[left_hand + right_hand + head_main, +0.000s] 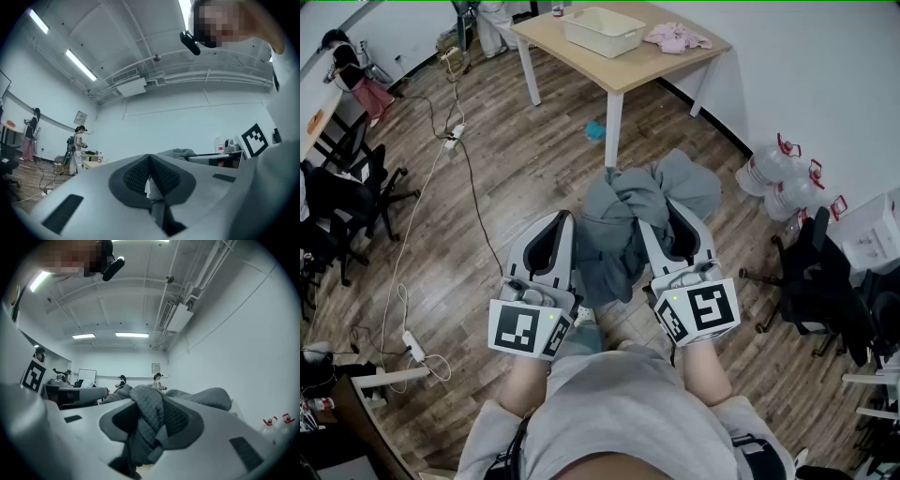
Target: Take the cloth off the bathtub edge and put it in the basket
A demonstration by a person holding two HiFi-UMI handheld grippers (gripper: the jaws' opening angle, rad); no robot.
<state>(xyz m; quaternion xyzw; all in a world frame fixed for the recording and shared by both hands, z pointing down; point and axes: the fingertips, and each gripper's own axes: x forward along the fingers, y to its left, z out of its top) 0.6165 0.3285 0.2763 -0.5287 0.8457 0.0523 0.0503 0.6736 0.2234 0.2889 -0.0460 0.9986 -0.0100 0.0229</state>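
A grey quilted cloth (pixel 619 225) hangs bunched in the air between my two grippers, above the wooden floor. My right gripper (pixel 667 214) is shut on it. In the right gripper view a thick fold of the cloth (pixel 145 427) fills the gap between the pads, and more of it drapes over the right jaw. My left gripper (pixel 565 217) sits just left of the cloth with its pads (pixel 136 176) pressed together and nothing seen between them. The white basket (pixel 602 30) stands on a wooden table (pixel 642 64) far ahead. No bathtub is in view.
A pink cloth (pixel 677 38) lies on the table beside the basket. Large water bottles (pixel 778 178) and a black chair (pixel 816 281) stand along the right wall. Cables and a power strip (pixel 412 345) run over the floor at left. A small blue thing (pixel 595 130) lies by the table leg.
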